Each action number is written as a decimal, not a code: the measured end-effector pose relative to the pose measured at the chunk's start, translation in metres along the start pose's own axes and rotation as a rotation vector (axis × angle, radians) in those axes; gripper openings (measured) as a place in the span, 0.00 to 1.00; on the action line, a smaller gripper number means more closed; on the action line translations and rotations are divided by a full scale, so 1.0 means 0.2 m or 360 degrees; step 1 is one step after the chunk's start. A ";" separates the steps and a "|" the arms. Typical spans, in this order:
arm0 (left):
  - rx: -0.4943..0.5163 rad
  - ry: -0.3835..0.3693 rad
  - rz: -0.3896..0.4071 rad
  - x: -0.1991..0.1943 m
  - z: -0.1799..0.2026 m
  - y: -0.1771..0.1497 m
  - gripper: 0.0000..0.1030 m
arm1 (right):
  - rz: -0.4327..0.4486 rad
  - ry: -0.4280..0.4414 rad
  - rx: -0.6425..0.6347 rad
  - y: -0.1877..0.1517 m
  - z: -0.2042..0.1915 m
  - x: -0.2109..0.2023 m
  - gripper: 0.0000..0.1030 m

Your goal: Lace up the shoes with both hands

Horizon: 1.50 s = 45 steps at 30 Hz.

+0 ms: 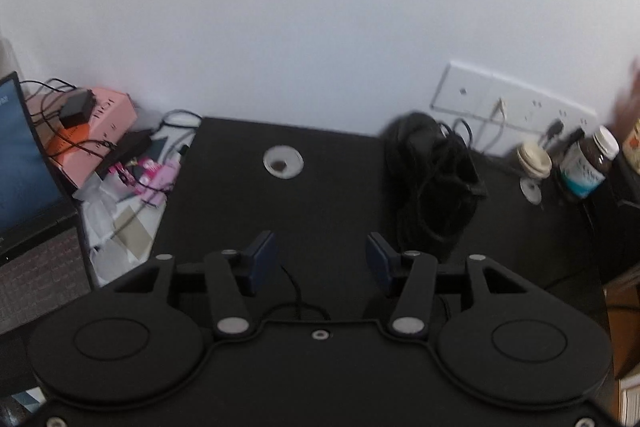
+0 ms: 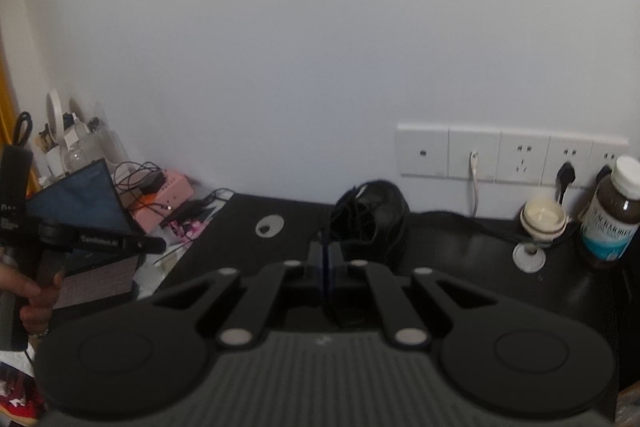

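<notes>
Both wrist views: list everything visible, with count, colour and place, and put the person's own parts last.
shoe: one, black, laces loose, at the back of the table near the wall
table: one, black
cable hole cover: one, pale grey, in the table, left of the shoe
wall sockets: one white strip, on the wall behind the shoe
brown bottle: one, white cap, far right
cream jar: one, left of the bottle
pink box: one, far left, cables over it
laptop: one, blue screen, left edge
left hand-held gripper: black, open, empty
right hand-held gripper: black, shut, empty
hand: one, holding the left tool's handle
</notes>
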<state>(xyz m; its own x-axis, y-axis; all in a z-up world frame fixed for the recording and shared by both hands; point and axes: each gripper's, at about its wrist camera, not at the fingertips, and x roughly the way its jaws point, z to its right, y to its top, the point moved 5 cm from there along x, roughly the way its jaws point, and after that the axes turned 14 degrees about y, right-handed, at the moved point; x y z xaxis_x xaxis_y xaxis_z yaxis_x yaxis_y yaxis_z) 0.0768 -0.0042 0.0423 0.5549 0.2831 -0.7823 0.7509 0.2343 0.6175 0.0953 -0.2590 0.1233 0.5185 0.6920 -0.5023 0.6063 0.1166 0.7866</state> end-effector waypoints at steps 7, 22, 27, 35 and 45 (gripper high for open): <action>0.0064 -0.0247 0.0116 -0.20 0.20 -0.11 0.59 | 0.0067 0.0191 0.0201 -0.16 0.08 -0.01 0.03; 0.0342 -0.0520 0.0428 -0.48 0.52 -0.12 0.60 | 0.0419 0.0385 0.0525 -0.21 0.15 -0.23 0.03; 0.0199 -0.0614 0.0512 -0.60 0.39 -0.02 0.60 | 0.0732 0.0360 0.0288 -0.03 0.09 -0.55 0.03; 0.0117 -0.0456 0.0372 -0.64 0.19 0.02 0.59 | 0.0912 0.0476 0.0025 0.07 0.05 -0.97 0.03; -0.0148 -0.0362 0.0229 -0.66 -0.05 -0.26 0.60 | 0.0813 0.0501 0.0125 -0.08 0.21 -1.00 0.03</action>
<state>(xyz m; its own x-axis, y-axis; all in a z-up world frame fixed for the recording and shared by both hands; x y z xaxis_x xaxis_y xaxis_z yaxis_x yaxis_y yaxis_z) -0.0401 -0.0440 0.1141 0.7273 0.1060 -0.6781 0.6284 0.2943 0.7200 0.0062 -0.4298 0.1959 0.5596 0.8256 0.0718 0.3765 -0.3304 0.8655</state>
